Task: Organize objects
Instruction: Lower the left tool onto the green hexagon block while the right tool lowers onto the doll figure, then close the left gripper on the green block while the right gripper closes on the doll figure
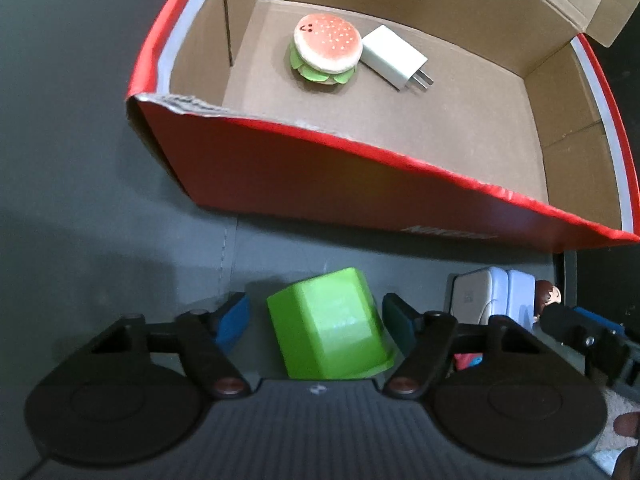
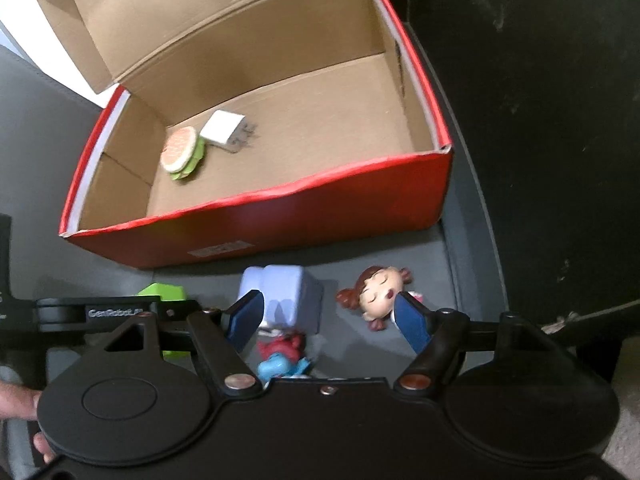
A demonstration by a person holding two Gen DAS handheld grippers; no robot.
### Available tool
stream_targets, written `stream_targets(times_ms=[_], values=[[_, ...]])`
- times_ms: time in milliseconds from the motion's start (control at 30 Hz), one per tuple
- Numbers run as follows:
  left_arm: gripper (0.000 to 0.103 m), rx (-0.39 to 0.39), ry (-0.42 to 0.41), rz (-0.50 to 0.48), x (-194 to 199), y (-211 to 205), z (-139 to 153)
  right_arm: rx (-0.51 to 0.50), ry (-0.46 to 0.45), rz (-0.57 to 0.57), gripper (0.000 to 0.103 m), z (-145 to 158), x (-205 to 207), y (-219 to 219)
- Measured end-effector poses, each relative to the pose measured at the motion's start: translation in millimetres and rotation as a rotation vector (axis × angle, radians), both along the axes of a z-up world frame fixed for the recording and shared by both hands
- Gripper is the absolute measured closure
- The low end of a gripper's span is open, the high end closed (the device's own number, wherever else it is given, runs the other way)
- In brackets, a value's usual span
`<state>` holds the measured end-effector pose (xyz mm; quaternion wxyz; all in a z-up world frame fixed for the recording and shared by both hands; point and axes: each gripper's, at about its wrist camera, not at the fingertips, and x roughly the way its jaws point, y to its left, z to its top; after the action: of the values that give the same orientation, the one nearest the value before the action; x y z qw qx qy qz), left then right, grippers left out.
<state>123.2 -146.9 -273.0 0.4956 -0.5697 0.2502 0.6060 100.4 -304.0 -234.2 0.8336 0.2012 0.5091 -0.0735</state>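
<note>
Left tool spread wide, straddling the green block on the table, box at 12 o'clock. Close squarely on flat faces. Right tool spread, holding nothing, above small toys.

Dark grey table top, matte, faint seam lines near its front edge. Black panel standing beyond the table's right edge, dusty. White surface past the far left corner. Pale carpet below the right edge. Soft, dim lighting.
</note>
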Motion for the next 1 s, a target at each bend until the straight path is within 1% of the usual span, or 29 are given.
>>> stream_targets(times_ms=[133,167,267,367,567,667,767,1000], values=[[0.044,0.015,0.005,0.007,-3,1,1,-0.017,-0.019,-0.022,0.034,0,1,-2],[0.044,0.016,0.000,0.010,-4,2,1,-0.025,-0.020,-0.025,0.036,0,1,-2],[0.046,0.022,-0.009,0.010,-6,2,2,-0.064,-0.011,-0.030,0.044,-2,3,-2],[0.046,0.027,-0.009,0.004,-6,2,2,-0.088,-0.001,-0.034,0.048,-4,5,-1],[0.045,0.031,-0.007,-0.013,-5,2,2,-0.198,0.047,0.008,0.048,-13,12,12],[0.045,0.030,-0.007,-0.019,-7,1,2,-0.234,0.067,0.018,0.048,-19,16,15],[0.045,0.029,-0.009,-0.019,-7,0,3,-0.237,0.071,0.011,0.048,-23,17,14],[0.046,0.028,-0.005,-0.015,-7,-2,3,-0.236,0.057,0.008,0.048,-20,16,13]])
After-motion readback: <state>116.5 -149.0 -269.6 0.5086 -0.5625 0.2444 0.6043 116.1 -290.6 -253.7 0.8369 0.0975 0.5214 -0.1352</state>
